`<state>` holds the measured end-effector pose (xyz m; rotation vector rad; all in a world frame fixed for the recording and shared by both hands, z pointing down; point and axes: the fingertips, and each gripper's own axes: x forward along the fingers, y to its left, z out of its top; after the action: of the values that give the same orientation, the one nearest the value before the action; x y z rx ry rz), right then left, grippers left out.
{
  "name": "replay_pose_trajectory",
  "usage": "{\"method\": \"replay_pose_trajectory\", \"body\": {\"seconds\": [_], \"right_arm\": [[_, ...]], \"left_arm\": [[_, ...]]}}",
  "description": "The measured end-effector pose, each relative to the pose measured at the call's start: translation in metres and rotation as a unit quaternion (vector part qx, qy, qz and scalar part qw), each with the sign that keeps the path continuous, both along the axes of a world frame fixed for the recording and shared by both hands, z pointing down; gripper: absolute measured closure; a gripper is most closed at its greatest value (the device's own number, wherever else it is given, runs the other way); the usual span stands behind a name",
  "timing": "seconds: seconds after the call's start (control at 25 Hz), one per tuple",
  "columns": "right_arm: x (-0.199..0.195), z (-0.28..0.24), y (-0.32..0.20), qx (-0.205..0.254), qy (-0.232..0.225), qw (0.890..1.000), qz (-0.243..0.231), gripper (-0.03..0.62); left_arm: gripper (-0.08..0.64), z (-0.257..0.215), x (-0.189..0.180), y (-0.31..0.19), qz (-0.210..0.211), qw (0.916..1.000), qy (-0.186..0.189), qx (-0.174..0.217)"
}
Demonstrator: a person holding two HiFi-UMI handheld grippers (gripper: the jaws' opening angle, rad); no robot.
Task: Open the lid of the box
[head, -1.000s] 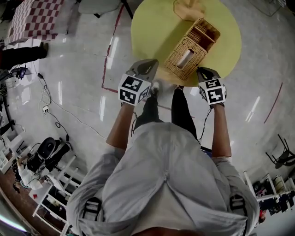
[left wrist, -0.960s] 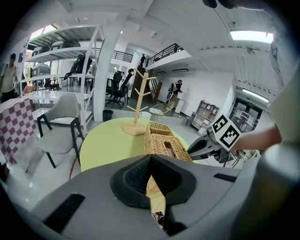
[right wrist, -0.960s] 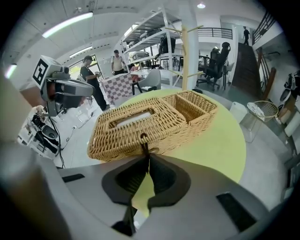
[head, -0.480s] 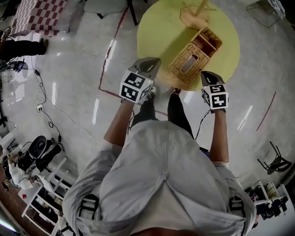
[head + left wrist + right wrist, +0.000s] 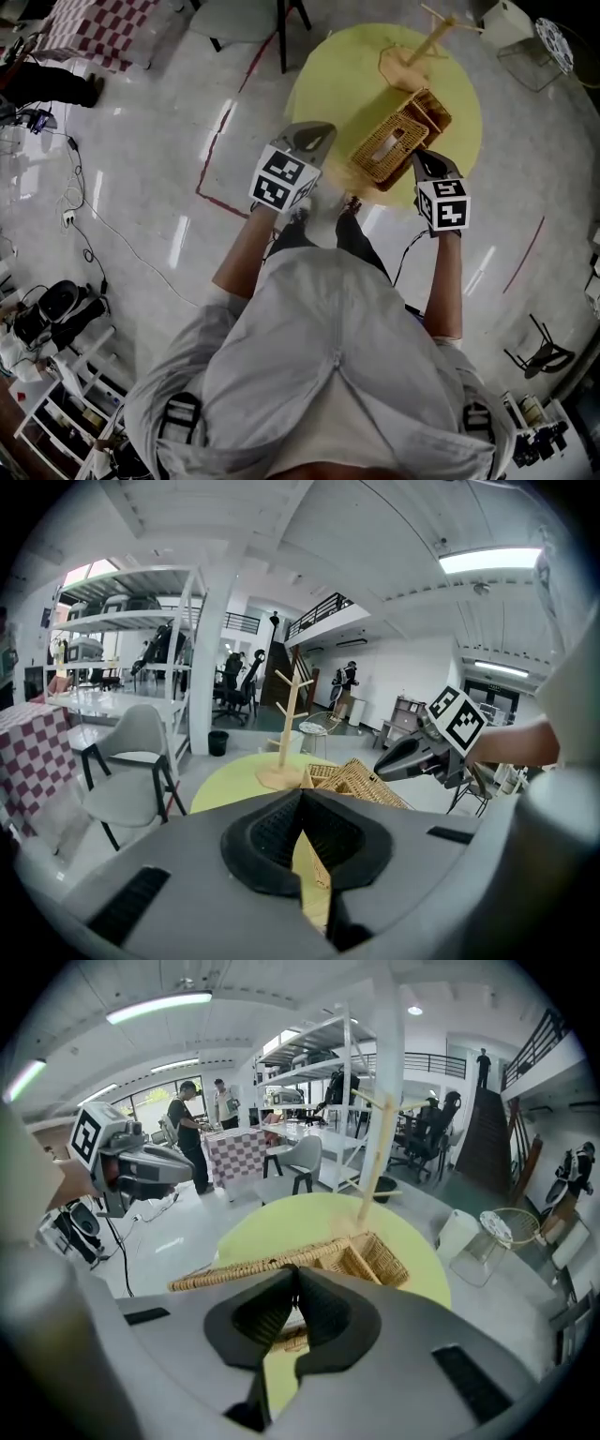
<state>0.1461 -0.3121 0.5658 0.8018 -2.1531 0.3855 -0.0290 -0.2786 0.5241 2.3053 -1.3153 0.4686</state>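
A wicker box (image 5: 386, 148) lies on the round yellow table (image 5: 337, 84), its slotted lid down and a small open compartment at its far end. My left gripper (image 5: 312, 138) hovers at the table's near edge, left of the box, jaws shut and empty. My right gripper (image 5: 425, 160) is by the box's near right corner, also shut on nothing. In the left gripper view (image 5: 302, 799) the box (image 5: 361, 780) sits ahead to the right. From the right gripper view (image 5: 295, 1274) the box (image 5: 281, 1260) lies just past the jaw tips.
A wooden branch stand (image 5: 412, 56) rises on the table behind the box. A grey chair (image 5: 234, 14) and a checkered cloth (image 5: 94, 23) are at the far left. A white bin (image 5: 506, 19) stands at the far right. Cables (image 5: 84, 216) trail on the floor.
The person has stepped closer to the table. Both grippers moved forward; the right one now reaches the box's near corner. Both jaws stayed shut.
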Motion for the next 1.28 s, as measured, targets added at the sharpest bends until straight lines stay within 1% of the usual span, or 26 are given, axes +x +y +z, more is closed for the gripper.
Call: {"method": "replay_pose_trajectory", "body": {"seconds": [0.28,0.44,0.6,0.76,0.84,0.92,1.04,1.16,1.28], "right_arm": [[-0.048,-0.026,-0.025,0.033,-0.015,0.998,-0.055,0.552],[-0.071,-0.027,-0.038,0.036,-0.023,0.995,-0.086,0.552],[-0.105,-0.022,-0.047,0.037,-0.025,0.993,-0.111,0.552],[-0.138,-0.007,-0.053,0.025,-0.022,0.989,-0.142,0.552],[-0.148,0.002,-0.062,0.015,-0.015,0.989,-0.149,0.551],[-0.150,0.012,-0.068,0.006,-0.006,0.989,-0.149,0.551],[-0.159,0.024,-0.064,-0.001,-0.002,0.989,-0.151,0.551],[-0.168,0.038,-0.061,-0.013,0.004,0.986,-0.166,0.545],[-0.172,0.055,-0.059,-0.027,0.016,0.983,-0.180,0.537]], "left_arm": [[0.531,-0.010,-0.023,-0.006,-0.036,0.9993,-0.002,0.011],[0.531,-0.013,-0.035,-0.005,-0.069,0.9975,-0.006,0.012],[0.531,-0.012,-0.057,0.003,-0.102,0.9947,-0.010,0.008],[0.531,-0.005,-0.080,0.015,-0.142,0.9897,-0.013,-0.009],[0.531,-0.003,-0.088,0.014,-0.156,0.9876,-0.013,-0.017],[0.531,0.001,-0.091,0.013,-0.162,0.9865,-0.013,-0.022],[0.531,0.009,-0.100,0.023,-0.172,0.9847,-0.015,-0.025],[0.531,0.017,-0.104,0.033,-0.184,0.9821,-0.017,-0.036],[0.531,0.022,-0.104,0.039,-0.187,0.9811,-0.020,-0.046]]}}
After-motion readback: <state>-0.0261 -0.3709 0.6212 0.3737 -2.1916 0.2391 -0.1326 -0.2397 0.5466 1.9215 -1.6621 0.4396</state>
